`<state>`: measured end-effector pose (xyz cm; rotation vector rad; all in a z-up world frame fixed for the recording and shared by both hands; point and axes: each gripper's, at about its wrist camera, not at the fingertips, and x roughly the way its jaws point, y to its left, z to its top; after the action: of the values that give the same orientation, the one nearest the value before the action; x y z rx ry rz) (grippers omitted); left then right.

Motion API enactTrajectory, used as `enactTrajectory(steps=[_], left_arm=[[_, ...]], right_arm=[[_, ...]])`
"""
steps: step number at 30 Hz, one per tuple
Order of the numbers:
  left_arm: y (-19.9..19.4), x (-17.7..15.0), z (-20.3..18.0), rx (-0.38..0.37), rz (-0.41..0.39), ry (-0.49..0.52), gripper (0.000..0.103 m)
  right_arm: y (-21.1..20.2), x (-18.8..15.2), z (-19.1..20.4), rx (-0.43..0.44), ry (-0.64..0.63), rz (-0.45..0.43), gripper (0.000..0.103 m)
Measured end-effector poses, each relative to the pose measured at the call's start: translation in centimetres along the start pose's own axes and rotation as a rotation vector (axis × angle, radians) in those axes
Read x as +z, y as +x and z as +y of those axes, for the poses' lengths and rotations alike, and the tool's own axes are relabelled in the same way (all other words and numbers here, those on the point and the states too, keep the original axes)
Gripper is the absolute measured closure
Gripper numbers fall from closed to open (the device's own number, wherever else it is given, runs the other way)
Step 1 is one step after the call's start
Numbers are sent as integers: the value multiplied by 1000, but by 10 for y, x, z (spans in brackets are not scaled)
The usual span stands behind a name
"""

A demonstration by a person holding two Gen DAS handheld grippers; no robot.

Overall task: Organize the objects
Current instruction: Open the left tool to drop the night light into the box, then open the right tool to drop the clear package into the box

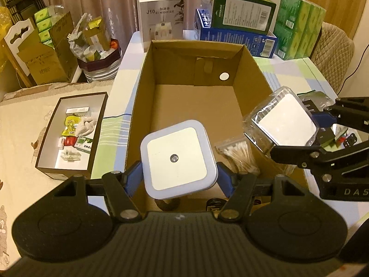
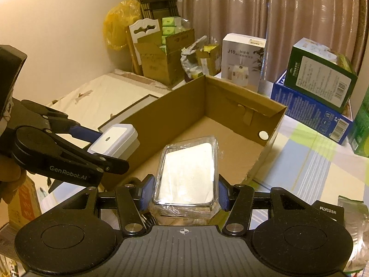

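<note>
Left gripper (image 1: 178, 177), black with blue finger pads (image 1: 132, 177), clamped at a medium spread on the two sides of a square white plastic night light with rounded corners and a small round sensor at its centre (image 1: 176, 157) — held above the near end of the open brown cardboard box (image 1: 138, 97), face tilted up toward the camera. Same gripper (image 2: 101, 143) and night light (image 2: 115, 140) in the right wrist view, at the left wall of the cardboard box (image 2: 184, 106).

Right gripper (image 2: 184, 194), pads pressed against the sides of a rectangular clear plastic case wrapped in film, white inside (image 2: 188, 173) — held over the near right part of the box. In the left wrist view, the same gripper (image 1: 320, 133) and clear case (image 1: 283, 120) at the box's right wall.

Inside the box, against the right wall: a clear bag of cotton swabs (image 1: 237, 154).

On the pale checked tablecloth (image 2: 306, 161) beyond the box: a white humidifier carton (image 1: 161, 20), a dark green carton (image 1: 242, 7) stacked on a blue carton (image 1: 237, 40). To the left, a shallow dark-rimmed tray of small packets (image 1: 71, 136) on a cream cloth.
</note>
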<state>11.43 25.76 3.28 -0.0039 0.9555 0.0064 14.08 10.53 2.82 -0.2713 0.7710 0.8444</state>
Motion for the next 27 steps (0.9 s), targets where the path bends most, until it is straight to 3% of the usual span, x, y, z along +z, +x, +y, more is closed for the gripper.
enactTrajectory(steps=[15,27], left_arm=[[2,1,6,27,-9,-23,31],[-6,0,12,32,-26,-41,28]], right_arm=[[-2,-1,-7,-6,25,-1,51],[-2,4,-4,38,41,-40,50]])
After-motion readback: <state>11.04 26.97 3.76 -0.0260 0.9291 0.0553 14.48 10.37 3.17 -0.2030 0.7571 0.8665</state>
